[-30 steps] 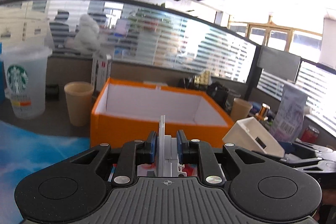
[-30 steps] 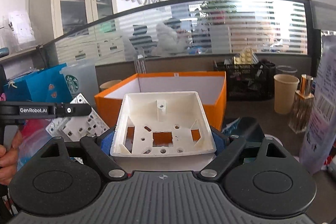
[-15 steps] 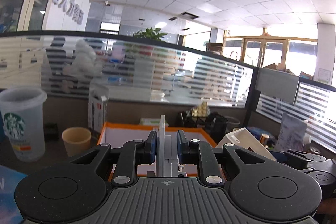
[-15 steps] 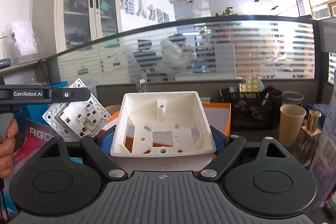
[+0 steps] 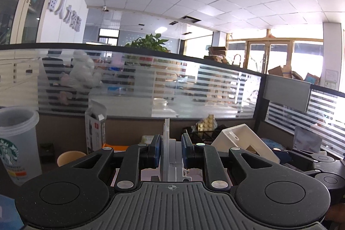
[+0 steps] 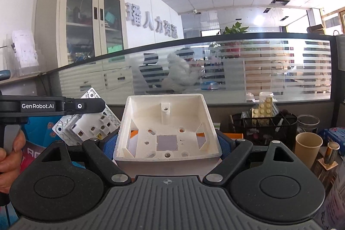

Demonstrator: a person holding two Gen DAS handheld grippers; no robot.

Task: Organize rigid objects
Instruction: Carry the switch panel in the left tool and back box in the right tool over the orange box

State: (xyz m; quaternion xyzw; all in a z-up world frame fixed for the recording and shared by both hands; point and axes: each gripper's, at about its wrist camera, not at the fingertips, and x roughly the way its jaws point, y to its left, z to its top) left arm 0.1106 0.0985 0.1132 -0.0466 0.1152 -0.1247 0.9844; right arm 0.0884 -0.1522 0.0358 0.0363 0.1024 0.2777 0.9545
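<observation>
2 grippers, each clamped on a white part, both held up above the desk

Left gripper [image 5: 171, 152] has its jaws nearly together on the socket plate [image 5: 166, 143], gripped edge-on and upright; right gripper [image 6: 167, 143] has its jaws spread wide against both sides of the open wall box [image 6: 166, 122], hollow facing the camera, with a sliver of the orange box [image 5: 112, 147] visible below
</observation>
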